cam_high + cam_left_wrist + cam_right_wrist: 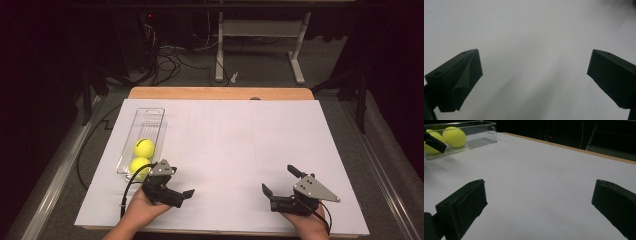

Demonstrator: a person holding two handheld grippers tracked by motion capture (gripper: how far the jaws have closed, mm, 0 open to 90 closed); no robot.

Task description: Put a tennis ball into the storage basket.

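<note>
while left claw (pixel 170 186) gapes — tennis balls (pixel 143 148) just behind, in tray (pixel 150 116)

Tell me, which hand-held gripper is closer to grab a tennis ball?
Left. The left hand-held gripper sits open right beside the clear tray holding the tennis balls; the right hand-held gripper is far across the table.

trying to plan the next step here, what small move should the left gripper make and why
Probably swing the left gripper up toward the near tennis ball in the clear tray. Its jaws stand open with nothing between them, over bare white paper, and that ball lies just beyond it.
</note>
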